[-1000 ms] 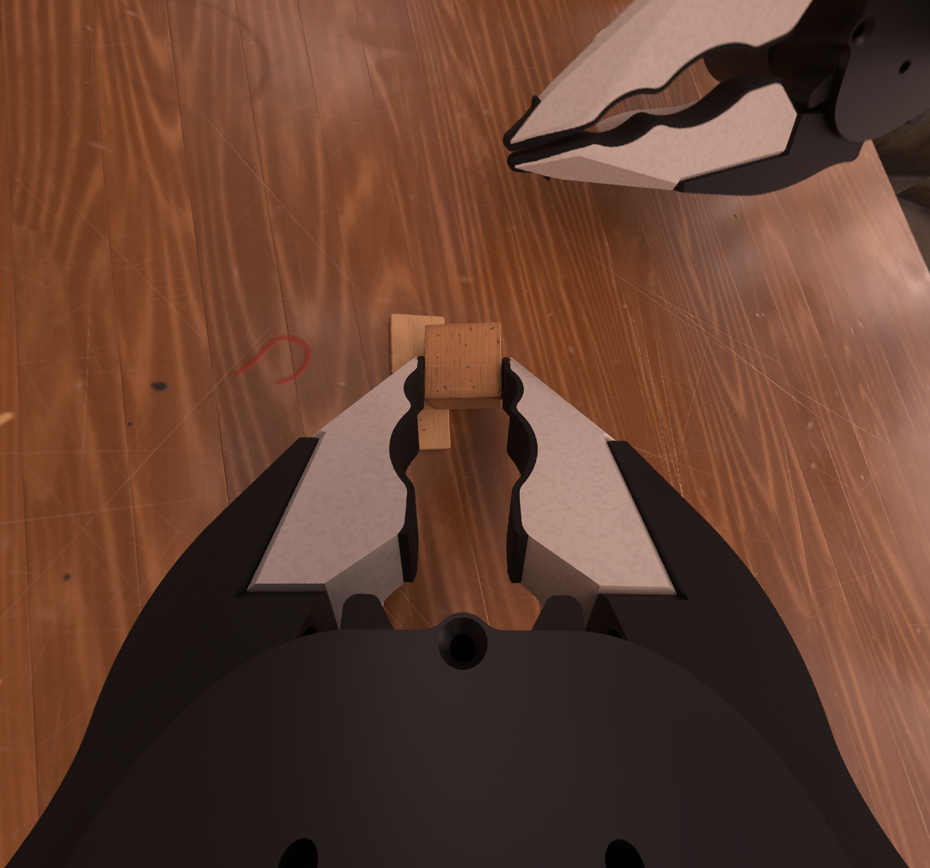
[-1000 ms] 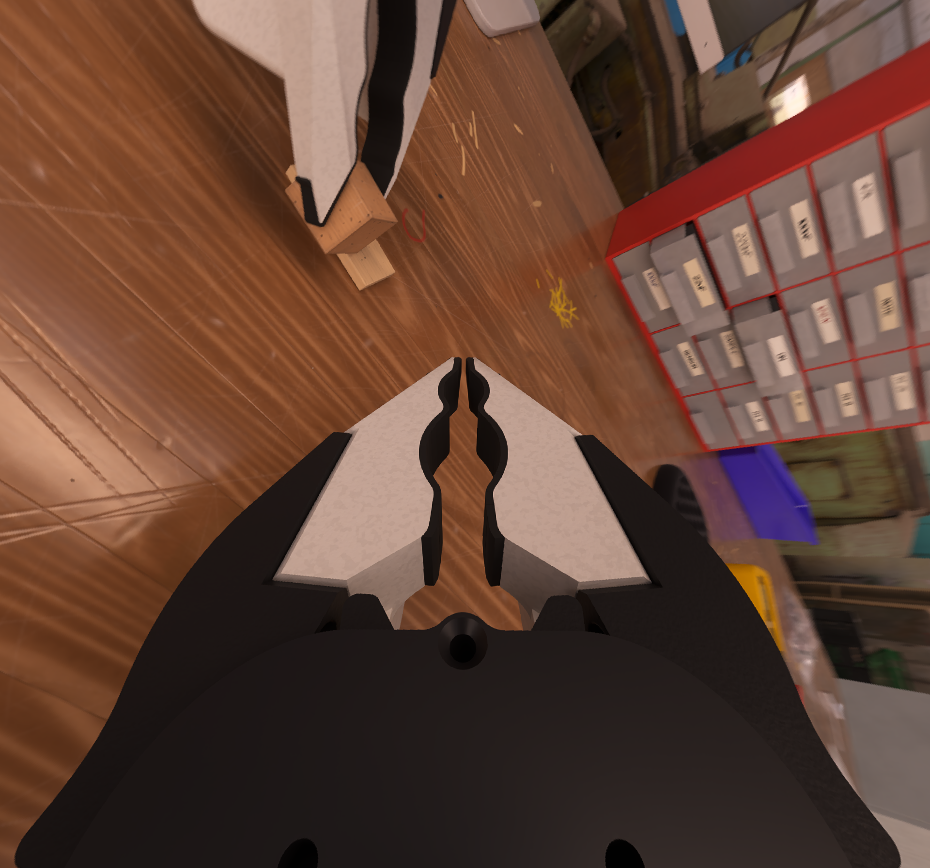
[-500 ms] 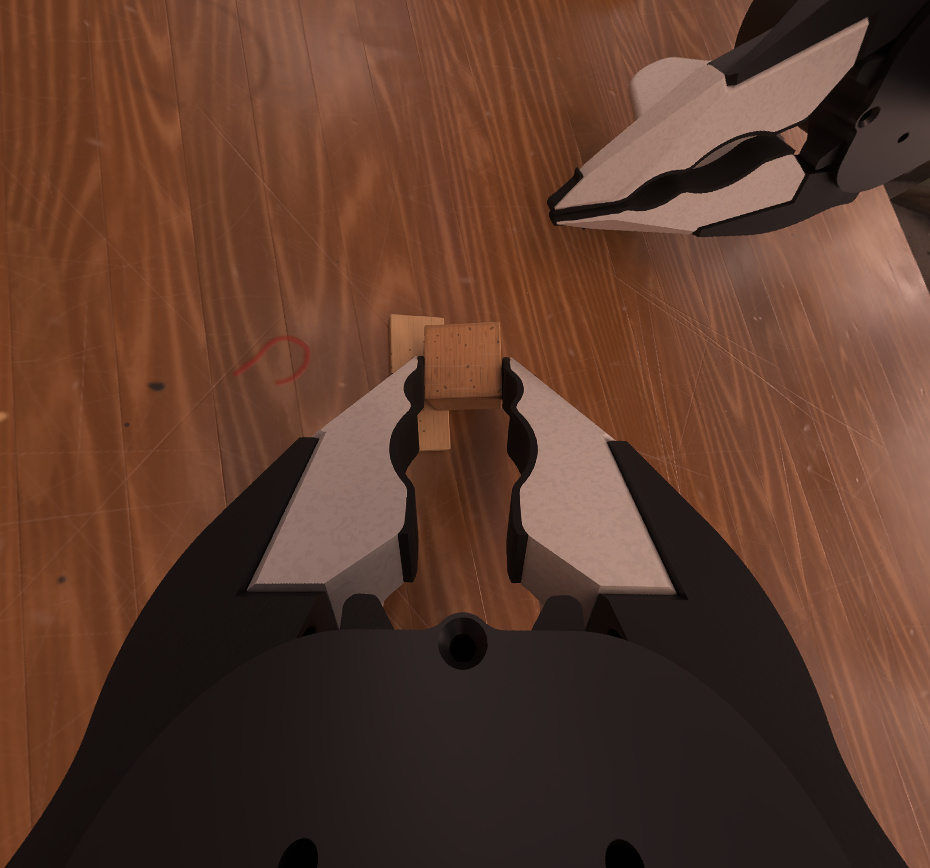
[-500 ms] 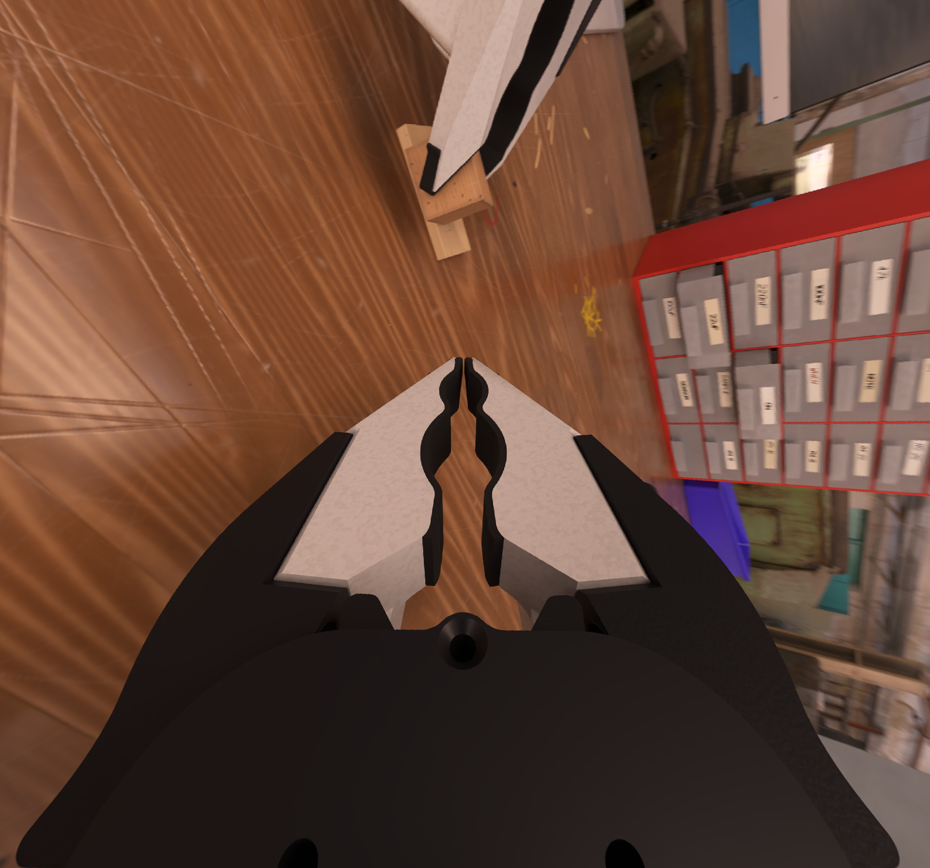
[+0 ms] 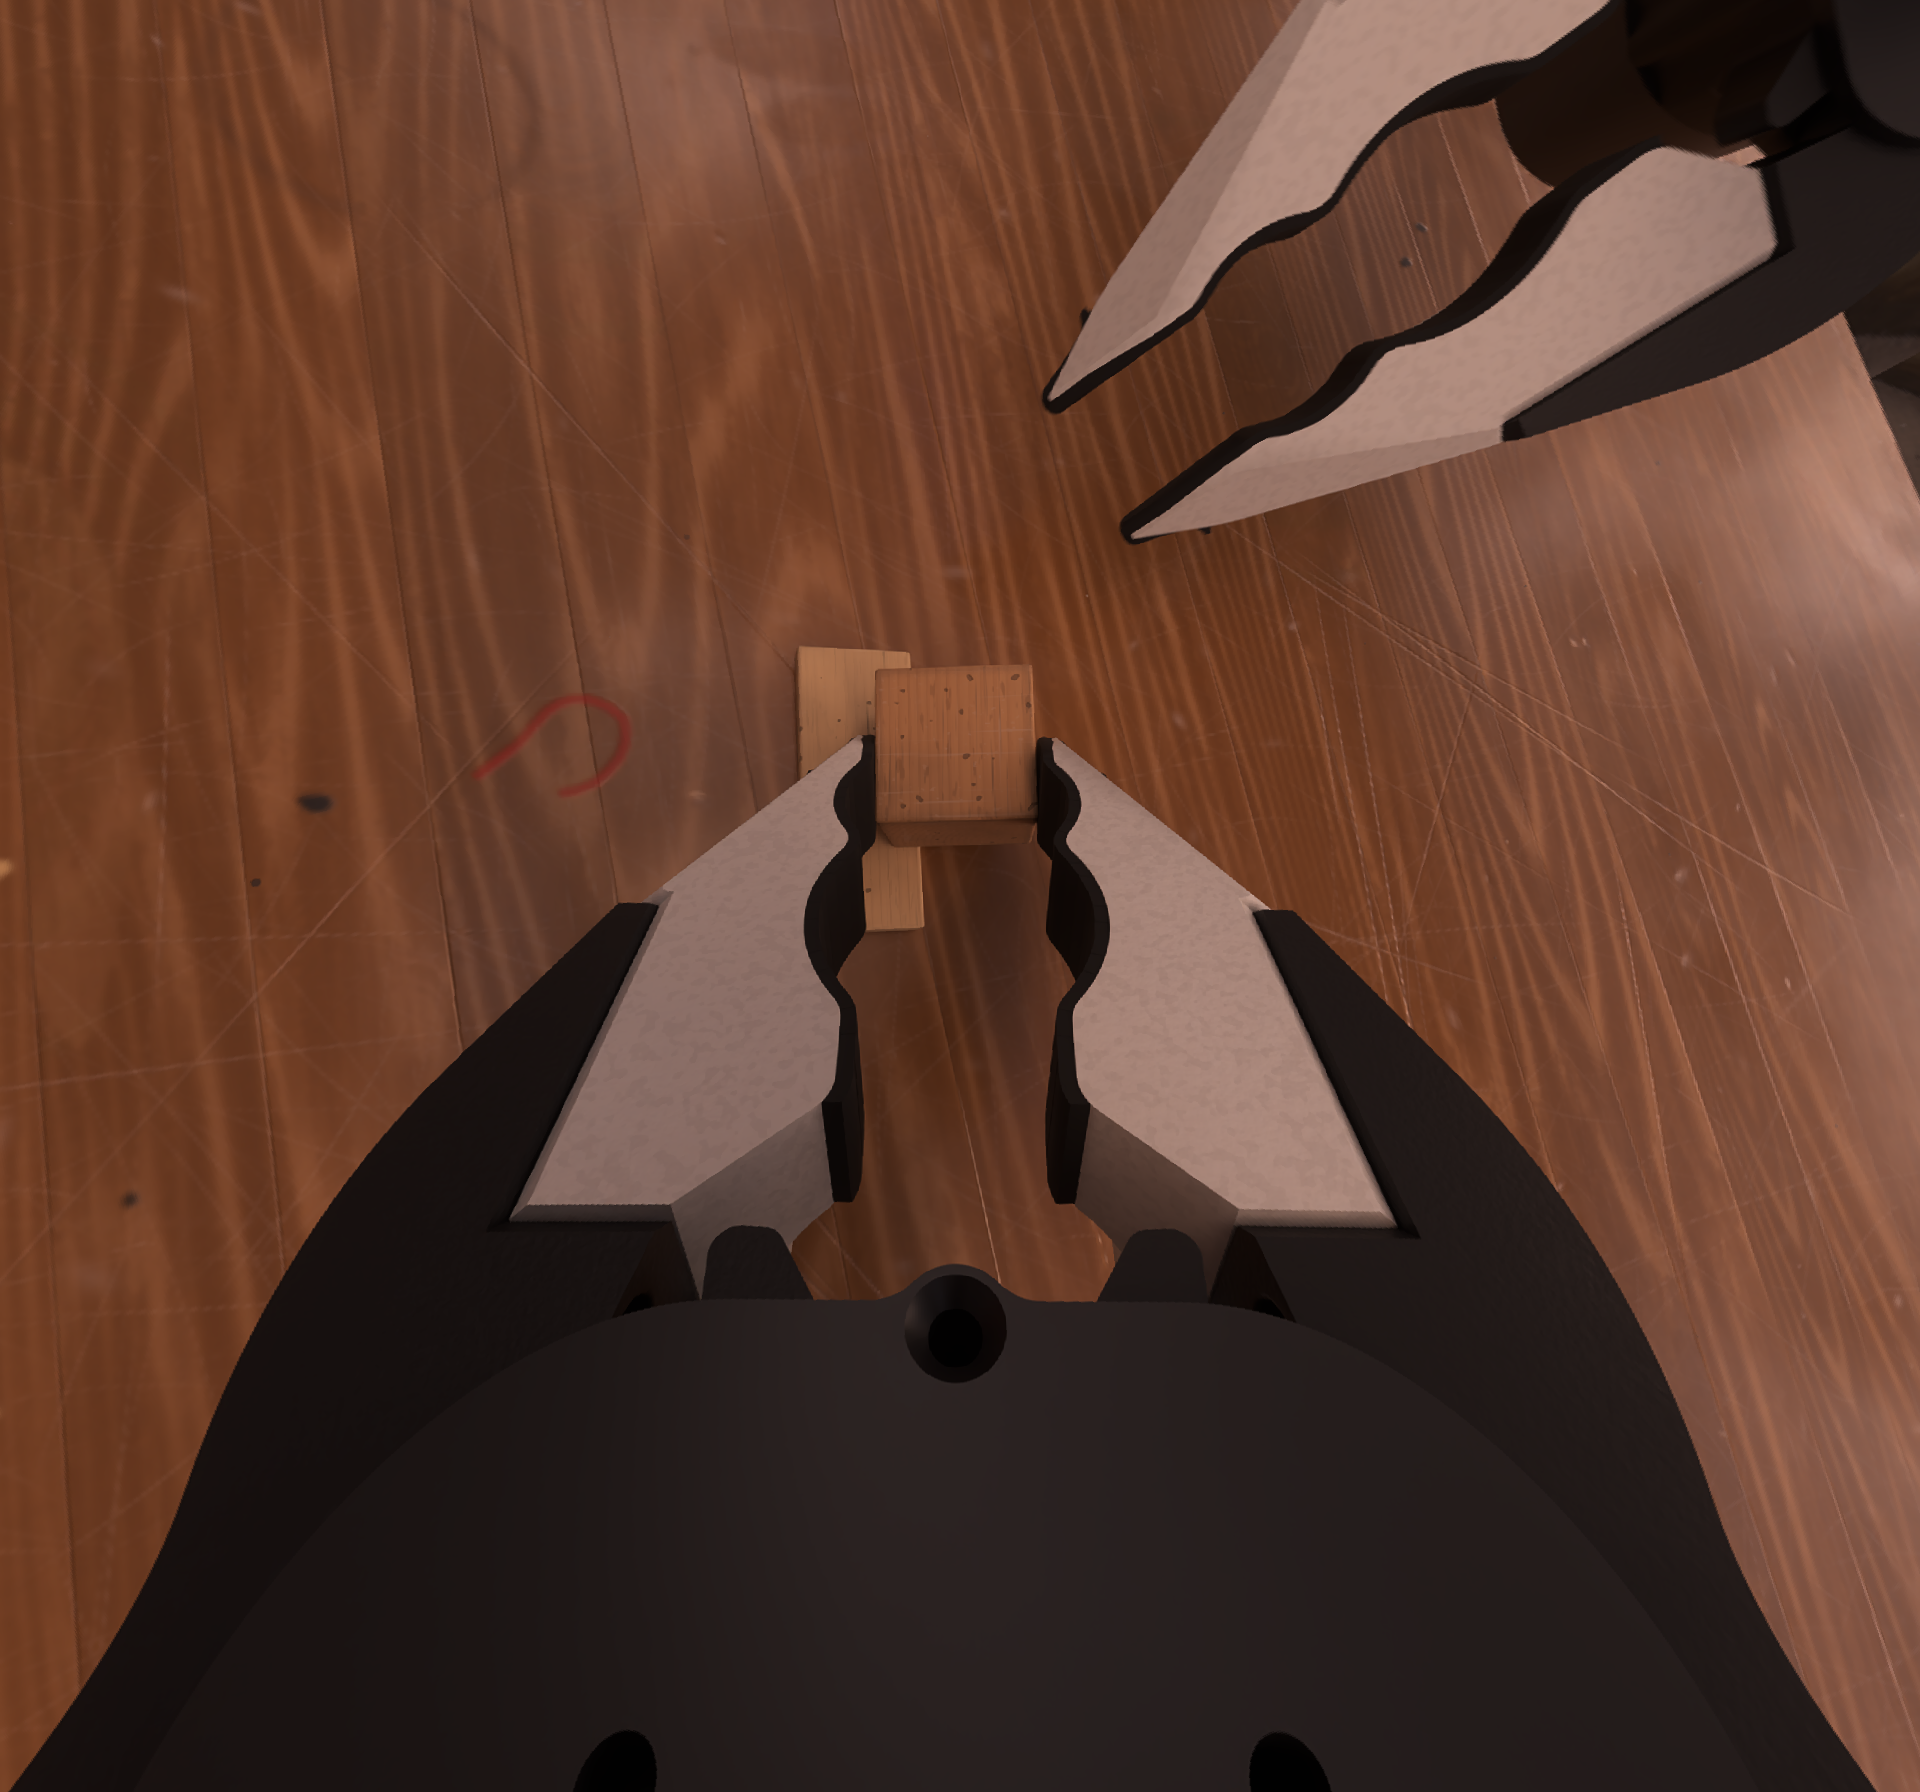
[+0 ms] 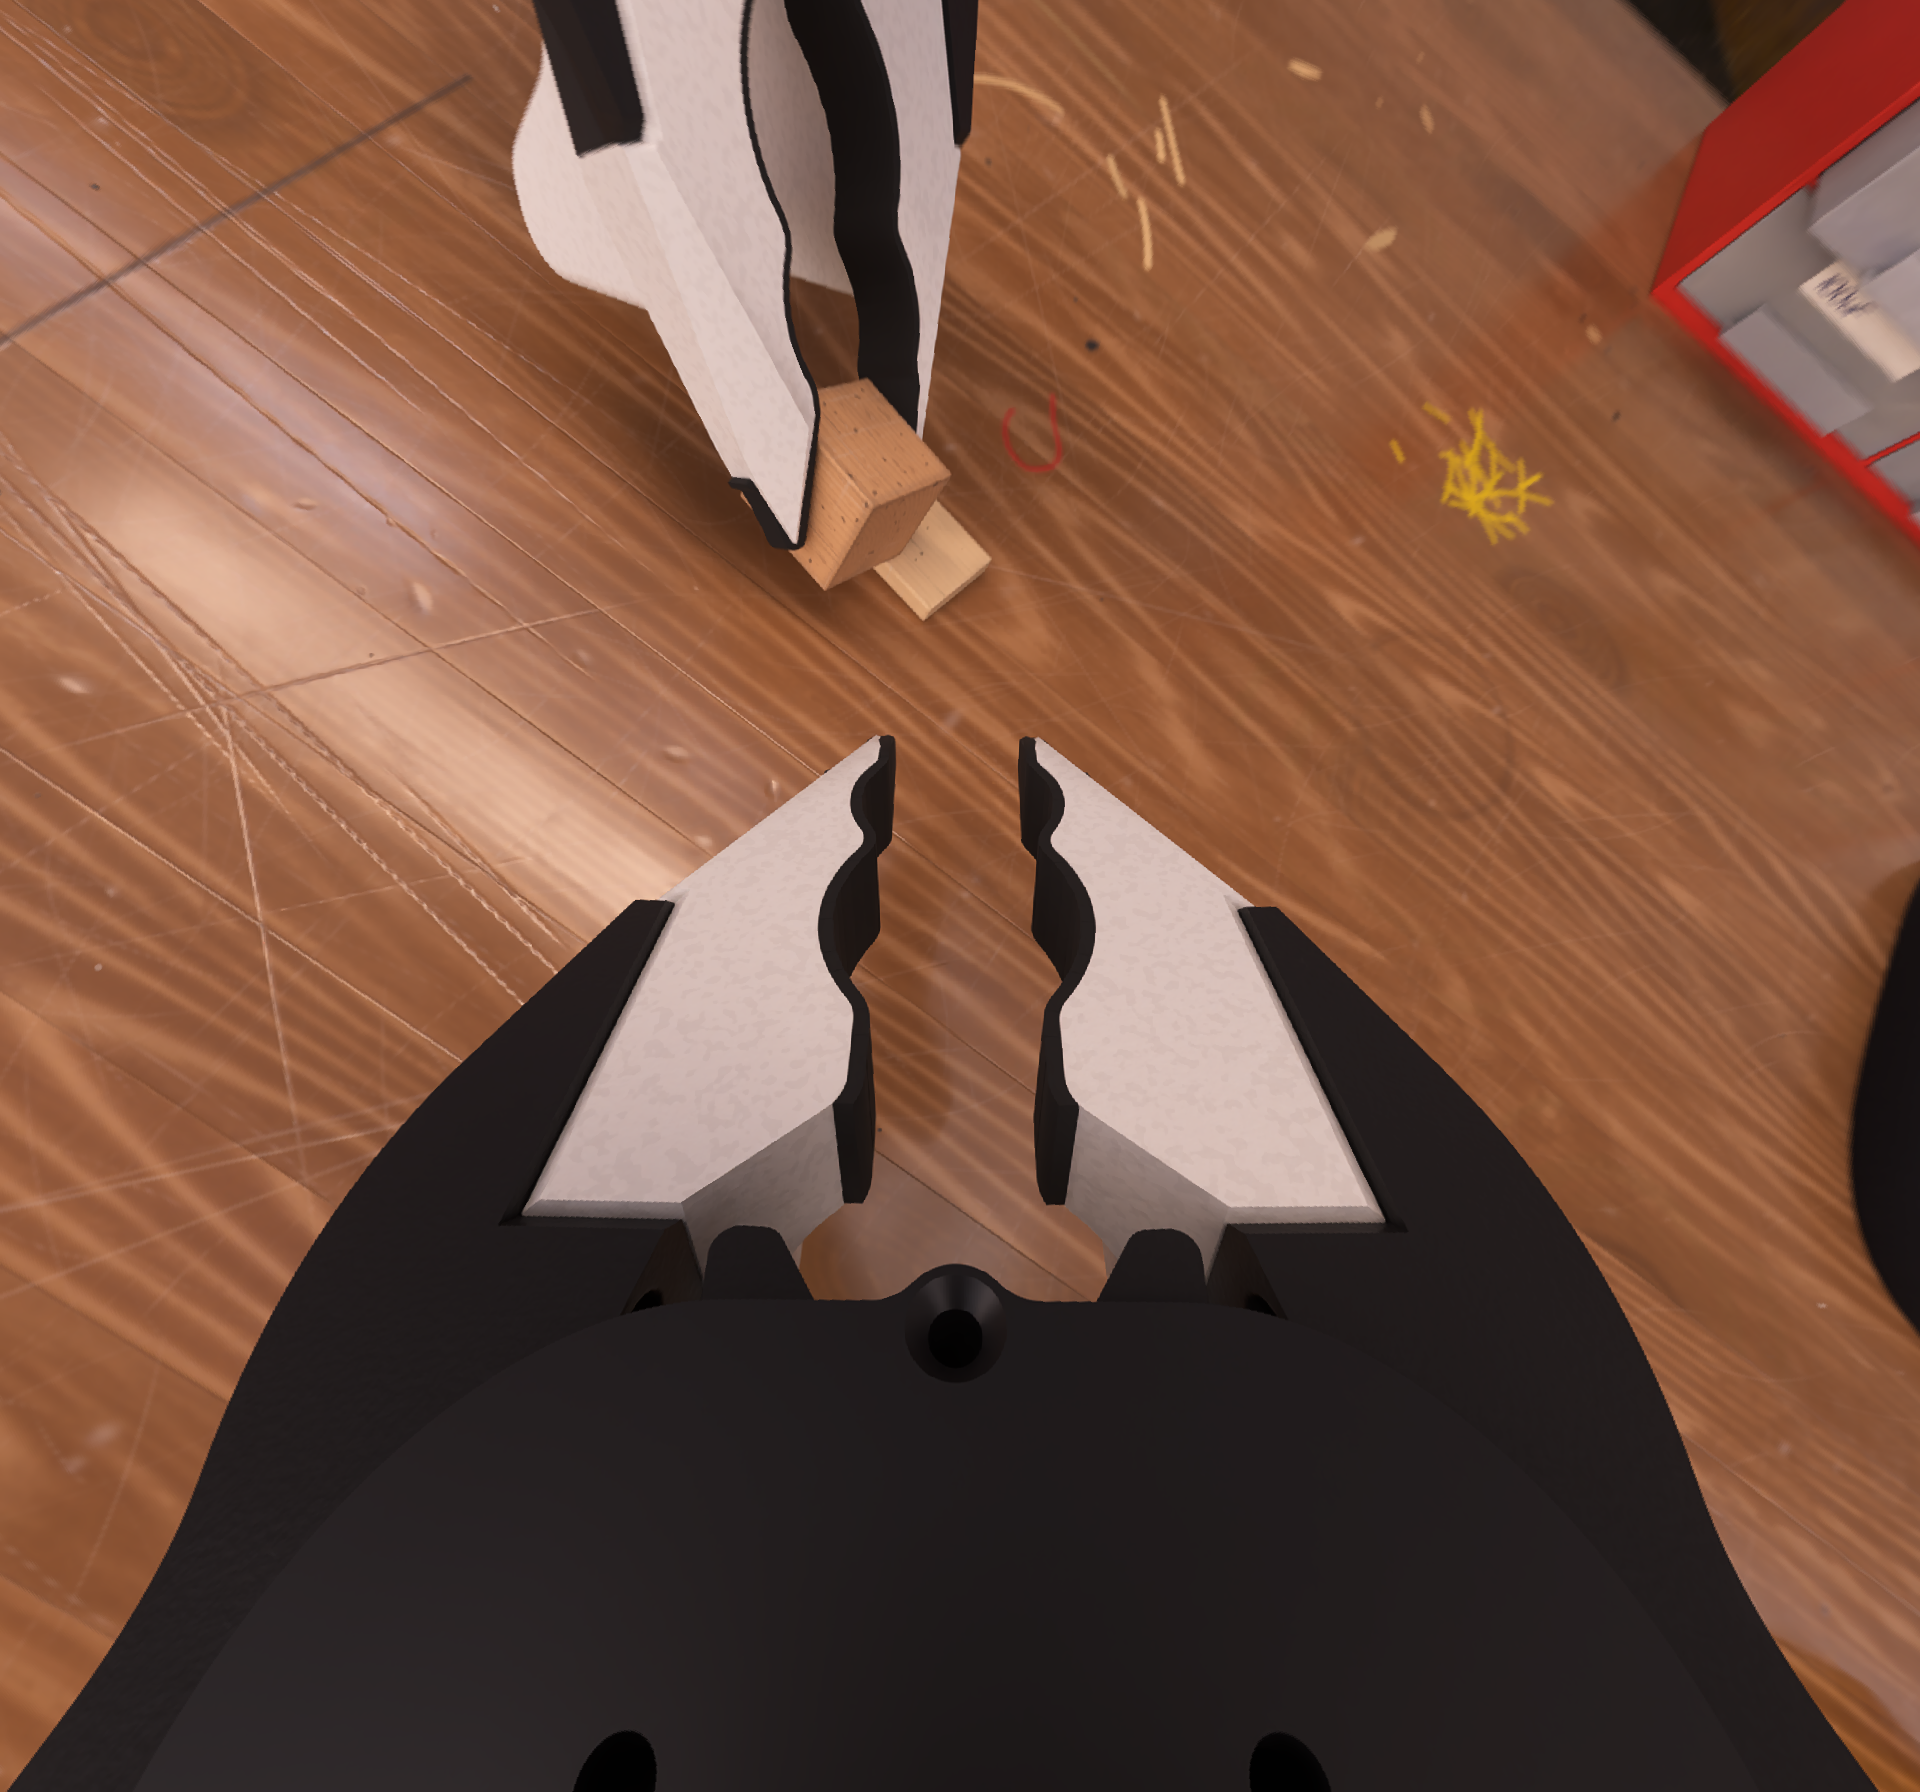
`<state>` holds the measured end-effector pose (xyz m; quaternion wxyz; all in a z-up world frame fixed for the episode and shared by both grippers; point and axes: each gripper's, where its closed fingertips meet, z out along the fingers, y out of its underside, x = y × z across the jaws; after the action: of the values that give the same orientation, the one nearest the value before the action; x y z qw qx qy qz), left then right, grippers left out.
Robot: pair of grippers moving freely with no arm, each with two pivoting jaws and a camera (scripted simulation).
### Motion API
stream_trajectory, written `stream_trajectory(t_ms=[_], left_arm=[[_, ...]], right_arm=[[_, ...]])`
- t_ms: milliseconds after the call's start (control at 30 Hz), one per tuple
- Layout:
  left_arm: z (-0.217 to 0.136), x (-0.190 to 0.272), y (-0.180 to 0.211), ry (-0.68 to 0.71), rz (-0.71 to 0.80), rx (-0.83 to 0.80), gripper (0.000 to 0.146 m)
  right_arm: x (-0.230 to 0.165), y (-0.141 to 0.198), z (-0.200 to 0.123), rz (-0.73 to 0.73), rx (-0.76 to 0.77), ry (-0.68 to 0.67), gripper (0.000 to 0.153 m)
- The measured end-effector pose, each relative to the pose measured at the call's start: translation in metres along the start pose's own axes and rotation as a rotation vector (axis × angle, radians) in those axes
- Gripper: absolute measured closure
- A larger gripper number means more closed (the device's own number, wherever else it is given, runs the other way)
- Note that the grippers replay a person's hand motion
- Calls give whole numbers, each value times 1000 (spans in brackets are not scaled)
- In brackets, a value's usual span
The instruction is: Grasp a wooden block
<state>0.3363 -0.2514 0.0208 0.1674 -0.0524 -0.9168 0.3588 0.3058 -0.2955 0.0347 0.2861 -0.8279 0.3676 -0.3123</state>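
Nearest to us, our left gripper (image 5: 954,755) pinches the wooden block (image 5: 956,743) between its two fingertips, one pad against each side face, and the block sits above the brown plank table (image 5: 416,392). In the right wrist view the same block (image 6: 871,485) shows tilted in that grip, with a lower corner at or just above a pale flat wood strip (image 6: 932,563) lying on the table; we cannot tell whether they touch. From our left wrist view that strip (image 5: 840,703) runs under the block and the left finger, poking out beyond and behind. Just to the left of it lies a small red loop (image 5: 577,745) on the planks. Farther off, to the upper right, our right gripper (image 5: 1091,464) points down toward the table with its fingers spread apart and nothing between them; its own view shows the gap (image 6: 956,755) plainly, well apart from the block. Beyond, in the right wrist view, yellow shavings (image 6: 1491,485) are scattered near a red drawer cabinet (image 6: 1808,121) at the table's edge.
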Motion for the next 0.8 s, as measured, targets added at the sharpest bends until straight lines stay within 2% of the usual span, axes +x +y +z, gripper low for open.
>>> stream_trajectory(t_ms=[100,333,500,600,800], left_arm=[[0,0,0,4,3,-3,116],[1,1,0,5,6,-7,116],[2,3,-1,11,7,-7,116],[3,3,0,11,10,-11,116],[4,4,0,18,4,-6,115]], right_arm=[[1,2,4,34,-10,-2,129],[10,2,-2,9,17,74,146],[18,5,-2,-101,-16,185,145],[11,7,1,-173,-39,189,145],[3,4,-1,-186,-56,161,136]])
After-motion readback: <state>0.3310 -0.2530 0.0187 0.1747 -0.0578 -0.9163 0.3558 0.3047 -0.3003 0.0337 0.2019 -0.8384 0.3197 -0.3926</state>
